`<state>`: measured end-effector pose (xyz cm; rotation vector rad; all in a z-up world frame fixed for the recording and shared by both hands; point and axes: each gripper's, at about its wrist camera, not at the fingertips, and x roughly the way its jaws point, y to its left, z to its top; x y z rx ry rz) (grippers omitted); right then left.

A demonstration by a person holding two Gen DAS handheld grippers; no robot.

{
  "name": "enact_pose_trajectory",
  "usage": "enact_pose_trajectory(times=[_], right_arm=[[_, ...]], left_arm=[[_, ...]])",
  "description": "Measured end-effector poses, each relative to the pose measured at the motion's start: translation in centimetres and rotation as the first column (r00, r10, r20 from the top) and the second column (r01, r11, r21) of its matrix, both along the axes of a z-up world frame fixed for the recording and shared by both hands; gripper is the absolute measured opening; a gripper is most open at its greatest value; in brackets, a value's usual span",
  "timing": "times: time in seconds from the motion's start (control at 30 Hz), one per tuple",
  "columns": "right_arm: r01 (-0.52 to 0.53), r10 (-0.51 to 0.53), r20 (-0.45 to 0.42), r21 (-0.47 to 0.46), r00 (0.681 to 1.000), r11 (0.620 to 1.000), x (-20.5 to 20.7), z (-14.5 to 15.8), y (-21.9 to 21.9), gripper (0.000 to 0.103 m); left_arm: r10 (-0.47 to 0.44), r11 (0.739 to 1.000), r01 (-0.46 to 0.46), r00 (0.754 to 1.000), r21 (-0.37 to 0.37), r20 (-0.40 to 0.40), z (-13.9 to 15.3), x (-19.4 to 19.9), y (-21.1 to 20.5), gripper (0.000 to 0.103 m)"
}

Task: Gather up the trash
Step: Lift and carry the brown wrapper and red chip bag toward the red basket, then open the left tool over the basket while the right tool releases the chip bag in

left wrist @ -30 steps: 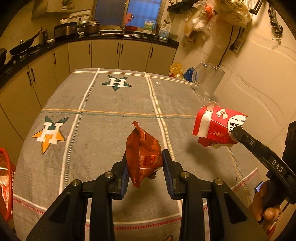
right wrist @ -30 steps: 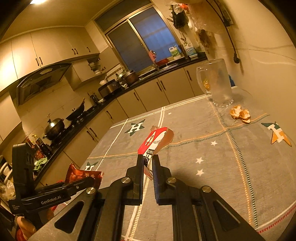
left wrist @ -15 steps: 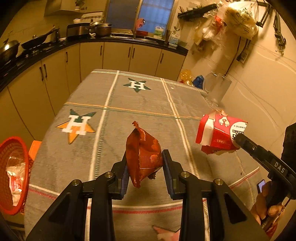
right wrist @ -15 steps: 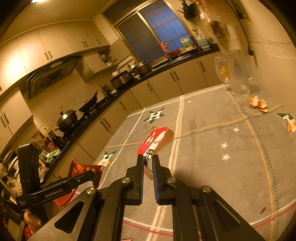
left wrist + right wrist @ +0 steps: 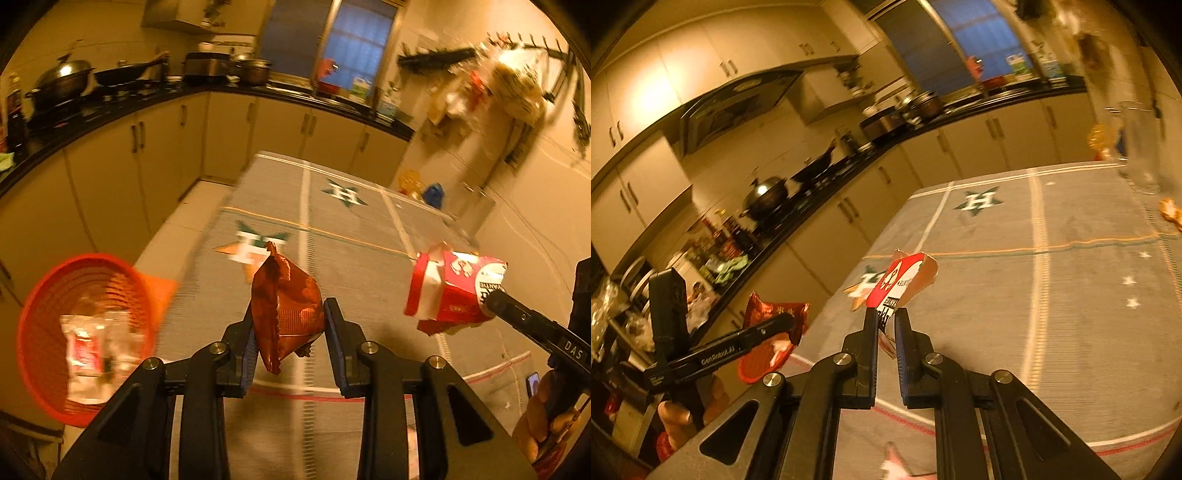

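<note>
A: What colours are the two wrappers?
B: The snack bag (image 5: 286, 310) is glossy reddish-brown; the carton (image 5: 456, 295) is red and white with black lettering.
A: And around them?
B: The tabletop (image 5: 354, 251) cloth is grey with pale stripes and green-and-orange stars; the basket (image 5: 40, 295) is bright orange-red
</note>
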<state>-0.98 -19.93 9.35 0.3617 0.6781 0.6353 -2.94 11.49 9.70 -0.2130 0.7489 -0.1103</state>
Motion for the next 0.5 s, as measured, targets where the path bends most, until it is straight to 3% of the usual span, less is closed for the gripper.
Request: enact_pose_trajectory(times=[0.5], right_arm=[[-0.250, 0.248, -0.035, -0.077, 0.968, 0.965, 1.2, 0.7, 15.1, 0.010]], left_arm=[[0.210, 0.978, -0.210, 0.978, 0.017, -0.011, -1.4, -2.3, 13.8, 0.032]])
